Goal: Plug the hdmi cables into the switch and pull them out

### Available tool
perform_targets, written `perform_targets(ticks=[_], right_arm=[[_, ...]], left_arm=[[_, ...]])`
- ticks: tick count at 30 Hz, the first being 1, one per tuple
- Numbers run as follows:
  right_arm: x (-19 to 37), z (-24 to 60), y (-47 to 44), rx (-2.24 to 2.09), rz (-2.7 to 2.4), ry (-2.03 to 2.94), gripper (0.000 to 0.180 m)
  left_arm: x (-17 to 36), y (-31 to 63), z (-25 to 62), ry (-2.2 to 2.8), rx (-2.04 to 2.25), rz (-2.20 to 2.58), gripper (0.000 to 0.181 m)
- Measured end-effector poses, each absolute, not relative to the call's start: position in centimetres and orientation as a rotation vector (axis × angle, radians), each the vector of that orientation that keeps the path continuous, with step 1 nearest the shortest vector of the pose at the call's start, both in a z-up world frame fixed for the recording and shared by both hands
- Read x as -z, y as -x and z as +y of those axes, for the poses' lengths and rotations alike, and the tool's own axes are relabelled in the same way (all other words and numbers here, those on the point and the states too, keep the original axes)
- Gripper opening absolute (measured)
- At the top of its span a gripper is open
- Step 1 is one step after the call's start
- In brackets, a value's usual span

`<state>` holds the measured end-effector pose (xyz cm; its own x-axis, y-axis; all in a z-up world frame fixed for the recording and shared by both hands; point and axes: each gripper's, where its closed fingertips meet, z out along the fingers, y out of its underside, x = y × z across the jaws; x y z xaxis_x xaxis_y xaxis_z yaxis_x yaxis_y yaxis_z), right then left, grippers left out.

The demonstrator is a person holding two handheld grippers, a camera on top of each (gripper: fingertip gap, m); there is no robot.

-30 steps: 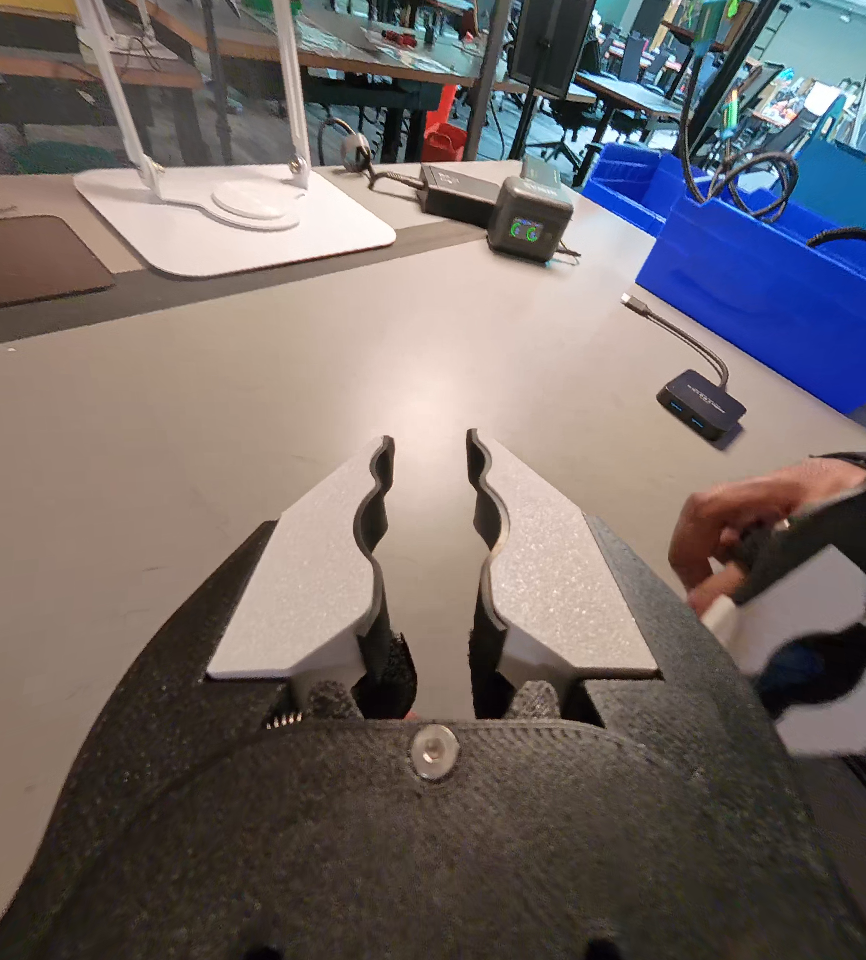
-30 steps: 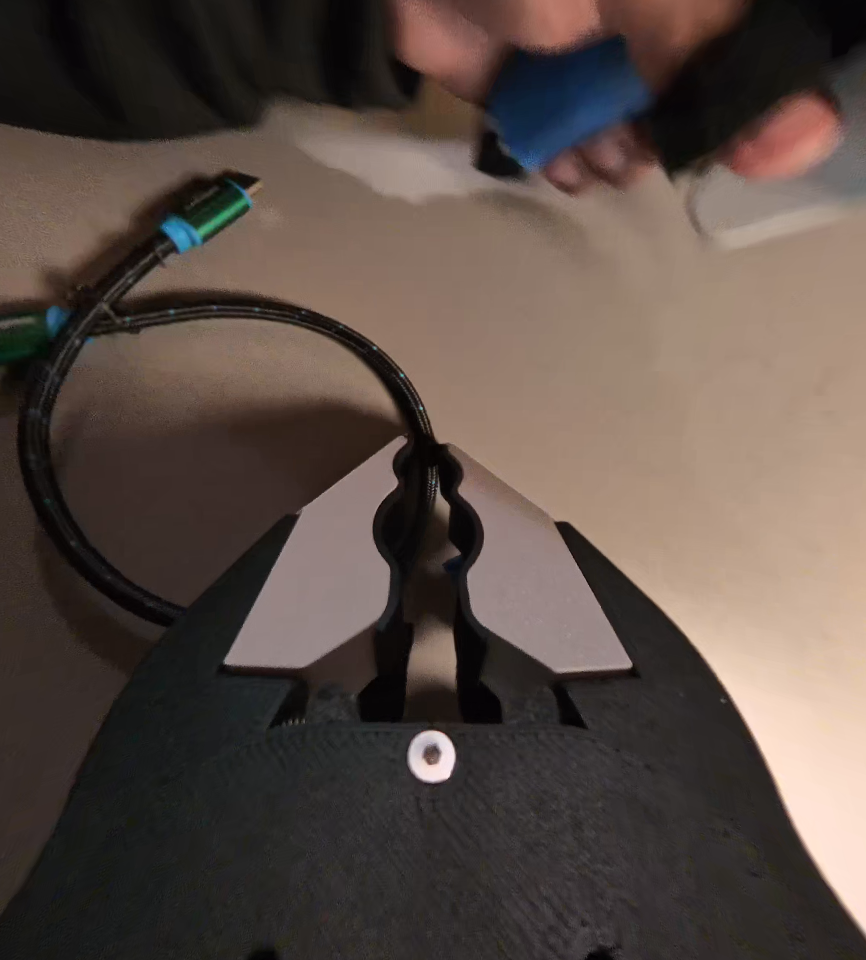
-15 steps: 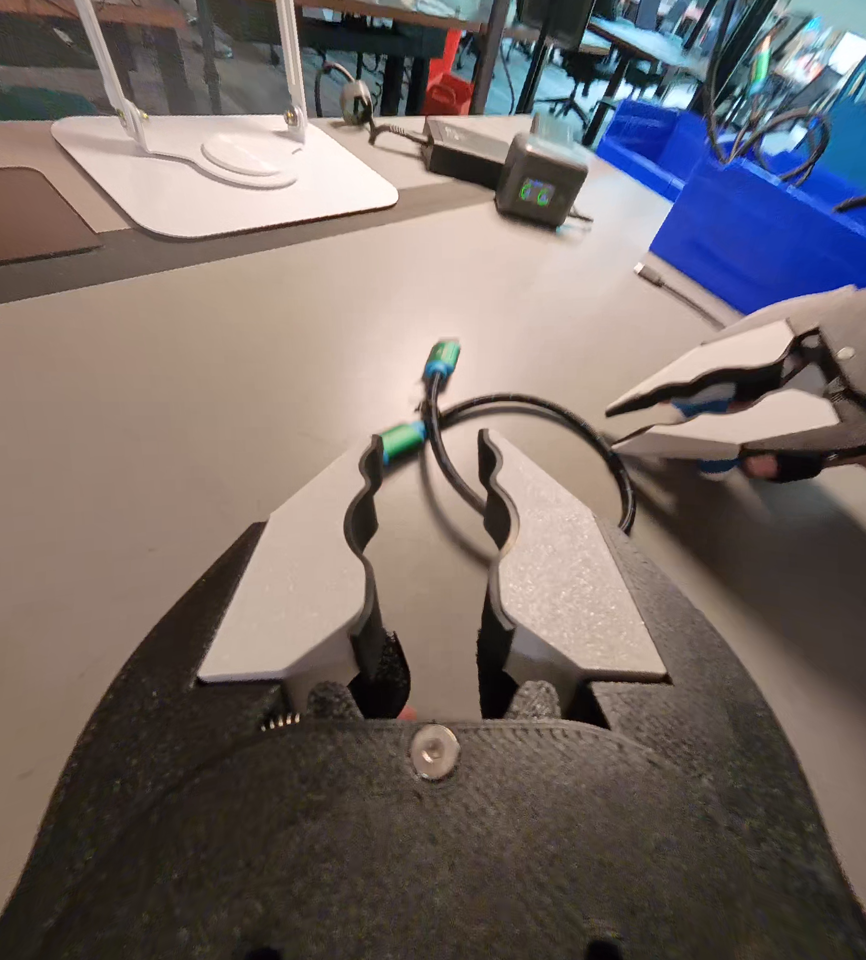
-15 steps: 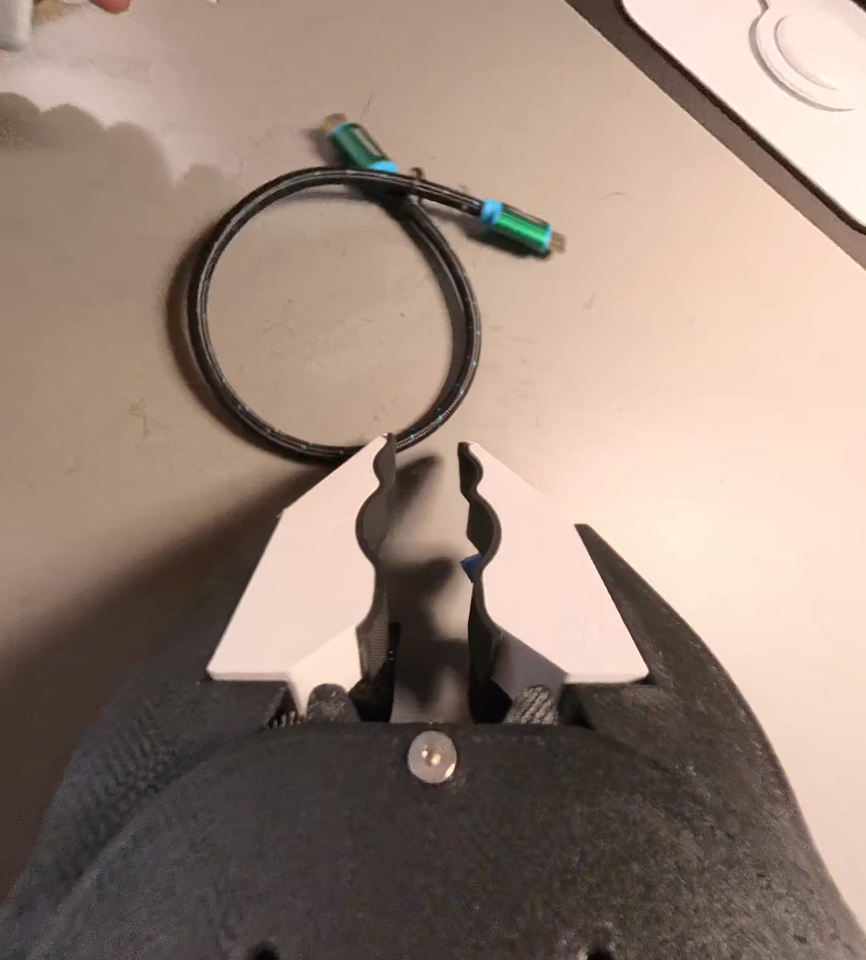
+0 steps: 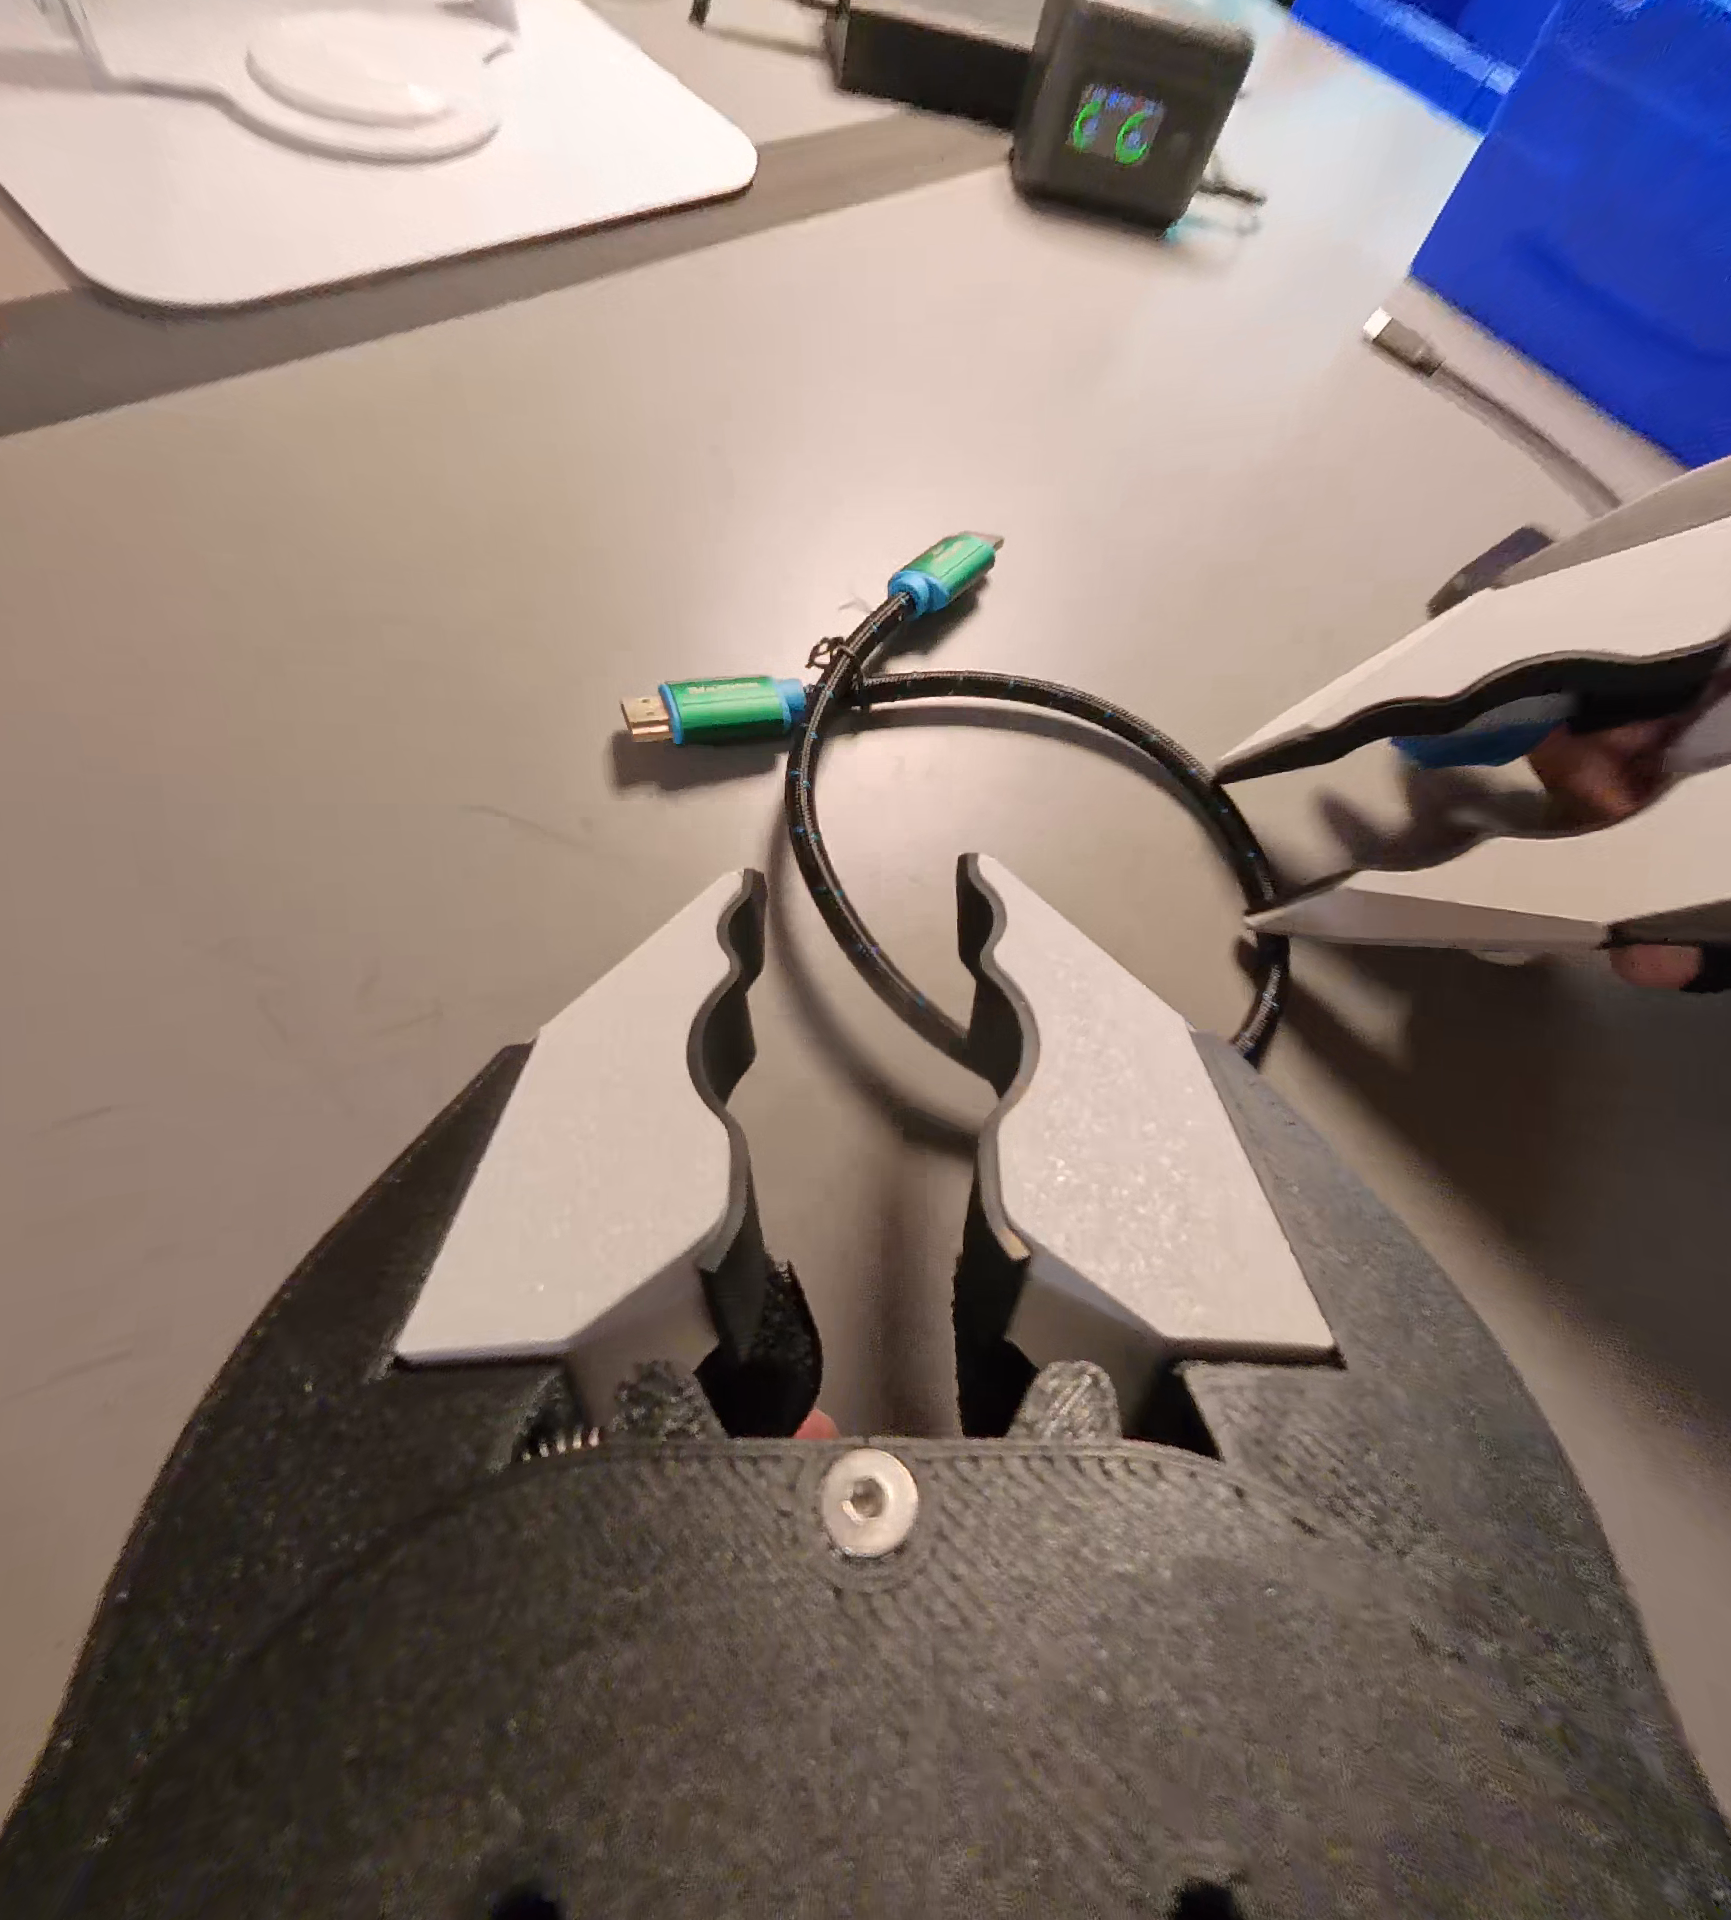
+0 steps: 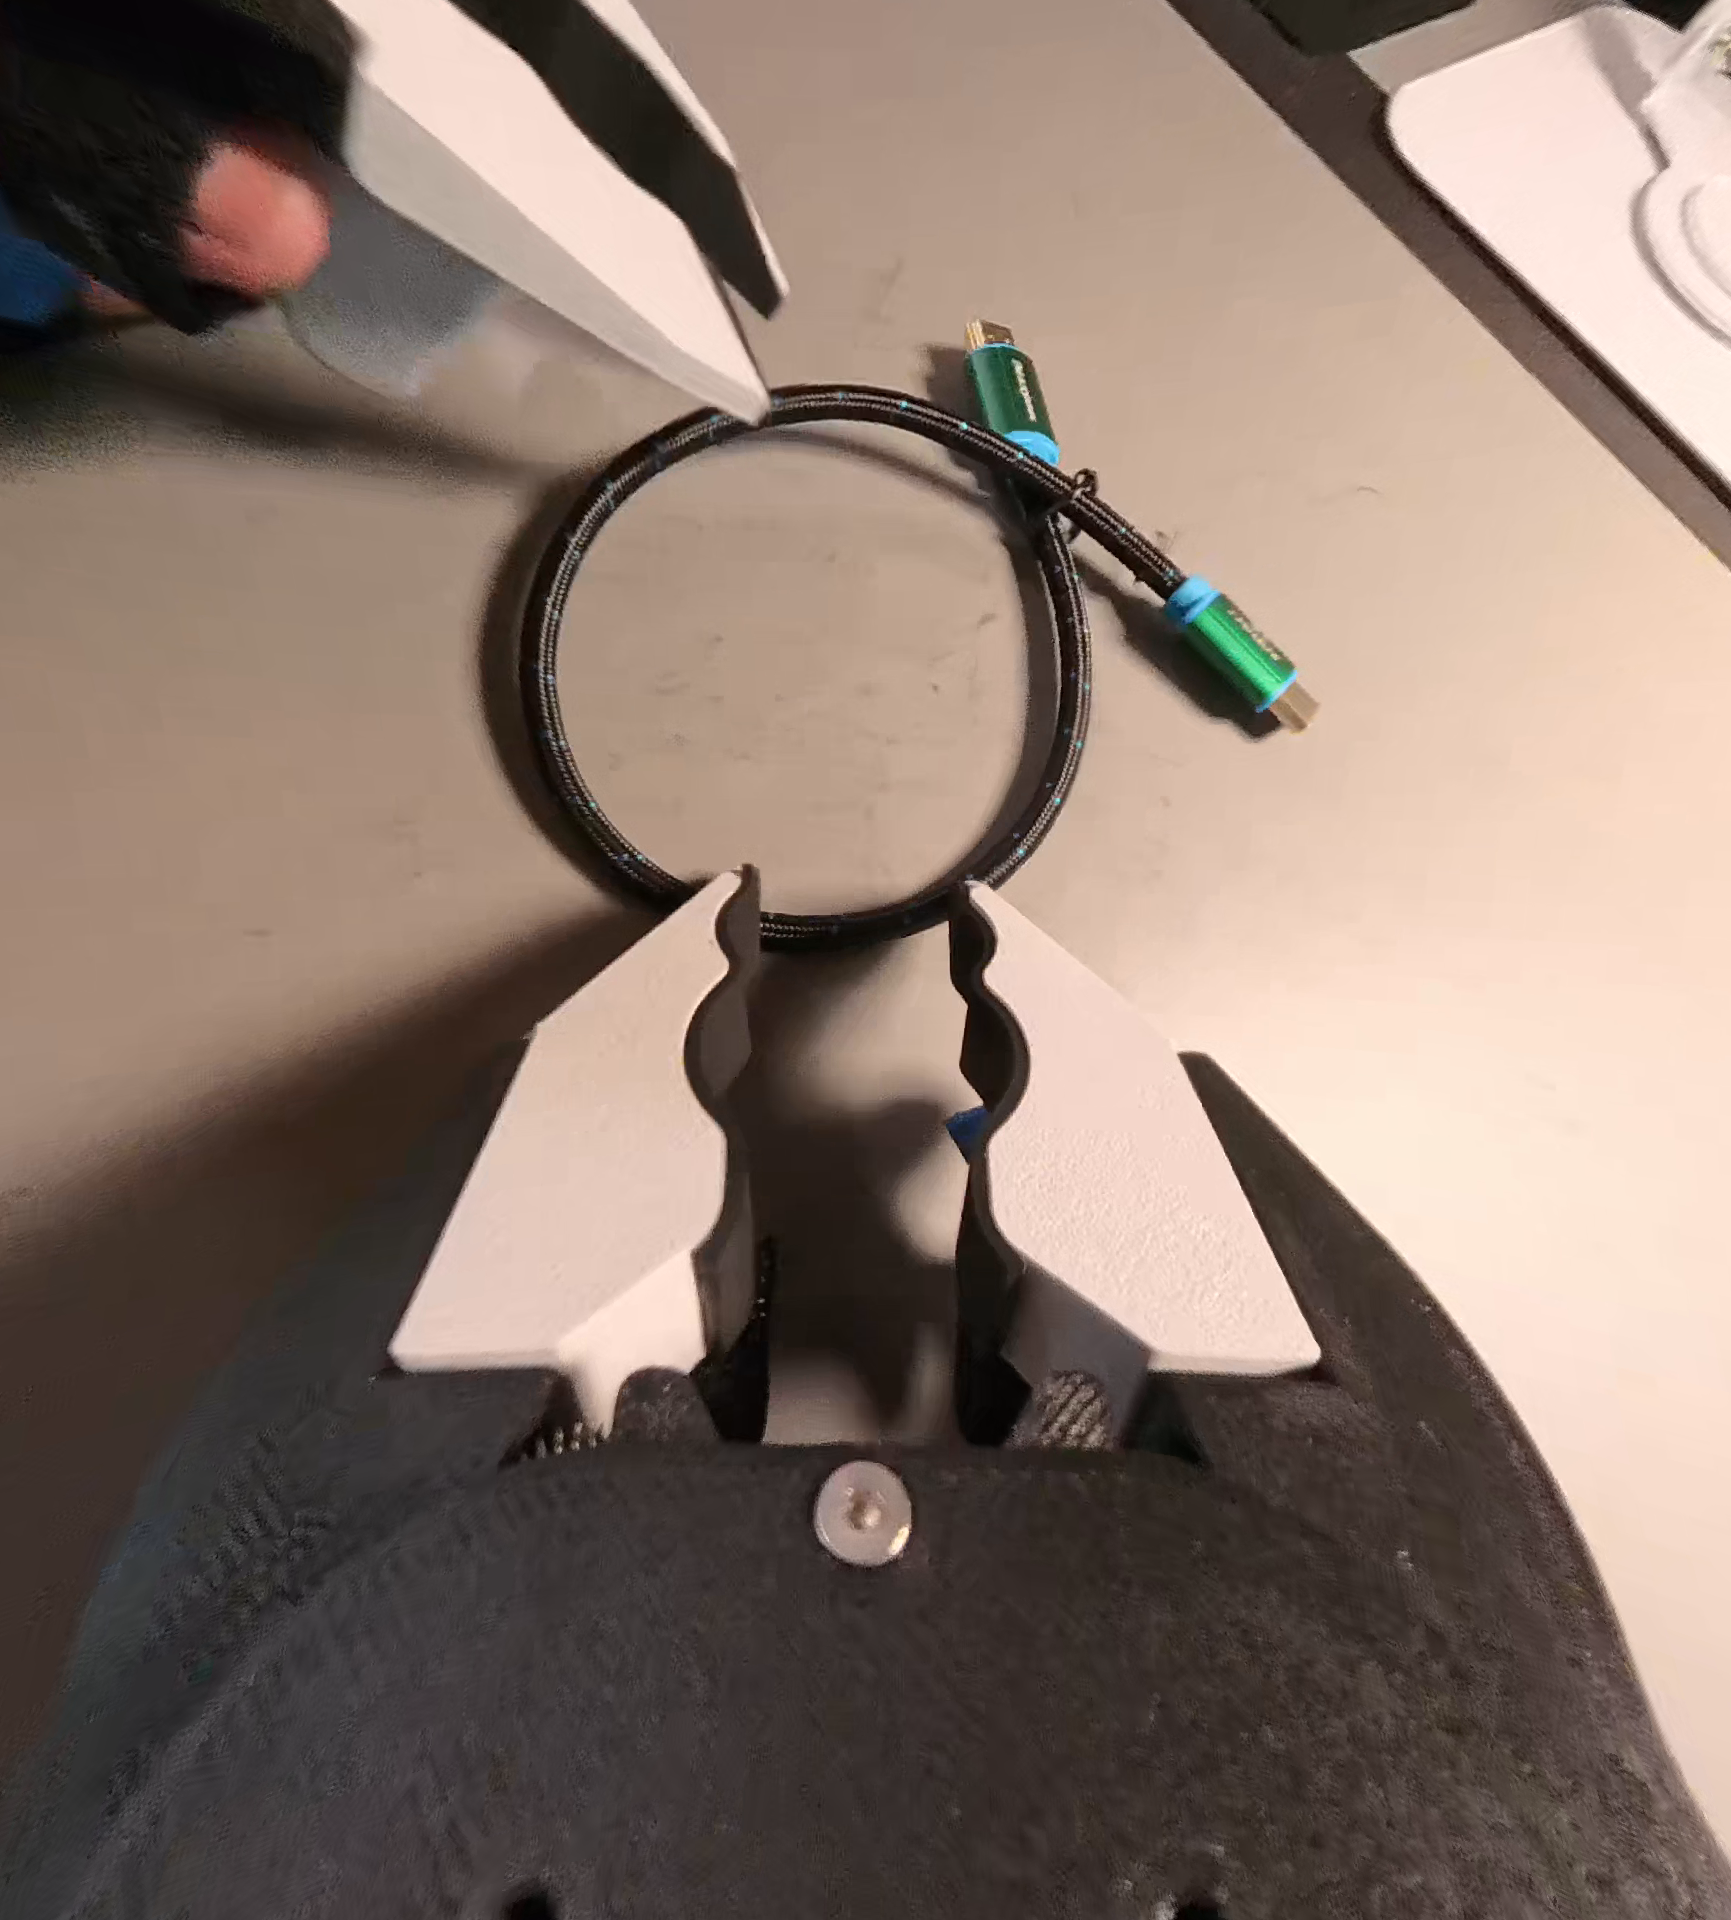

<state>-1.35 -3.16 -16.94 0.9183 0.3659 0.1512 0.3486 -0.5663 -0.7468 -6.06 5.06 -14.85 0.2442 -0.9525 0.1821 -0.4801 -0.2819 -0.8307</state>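
A black braided hdmi cable (image 5: 1048, 694) lies in a tied loop on the grey table (image 5: 321, 831), with two green plugs (image 5: 726, 709) where the ends cross. My left gripper (image 5: 861, 883) is open and empty, and the near arc of the loop passes between its fingers. My right gripper (image 5: 1245, 844) is open at the right, its tips above and below the cable. In the right wrist view the cable (image 6: 1071, 665) runs across the open right gripper (image 6: 856, 891), and the left gripper (image 6: 767, 358) reaches the far arc. The switch (image 5: 1510, 551) is mostly hidden behind the right gripper.
A white lamp base (image 5: 321, 156) stands at the back left and shows in the right wrist view (image 6: 1619, 208). A dark charger with a green display (image 5: 1121, 114) and a blue bin (image 5: 1671, 208) stand at the back right. The switch's lead (image 5: 1406, 348) lies by the bin. Measured from the fingertips, the switch's lead (image 5: 1406, 348) is 25 cm or so from the right gripper and 35 cm from the left.
The right gripper was shut on the cable, laid it on the table and opened. Both grippers have since closed in on the loop from opposite sides, the left tilting down.
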Motion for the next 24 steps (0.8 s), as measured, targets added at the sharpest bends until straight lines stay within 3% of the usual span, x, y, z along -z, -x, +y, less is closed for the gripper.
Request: perform_targets(ticks=[4, 8, 18, 24], right_arm=[[16.9, -3.9, 3.3, -0.116, -0.616, 2.194, 0.038], [16.1, -3.8, 2.6, -0.110, -0.623, 2.165, 0.038], [14.6, -3.1, -2.3, -0.003, -0.550, 2.102, 0.046], [15.9, -5.5, -0.3, -0.120, -0.756, 2.155, 0.049]], left_arm=[[15.9, 6.0, 5.0, 1.894, 0.808, 1.360, 0.033], [16.9, 6.0, 4.4, 1.866, 0.677, 1.462, 0.007], [16.9, 5.4, -0.6, 1.558, 0.725, 1.791, 0.007], [16.2, 6.0, -3.6, 1.374, 0.861, 1.933, 0.007]])
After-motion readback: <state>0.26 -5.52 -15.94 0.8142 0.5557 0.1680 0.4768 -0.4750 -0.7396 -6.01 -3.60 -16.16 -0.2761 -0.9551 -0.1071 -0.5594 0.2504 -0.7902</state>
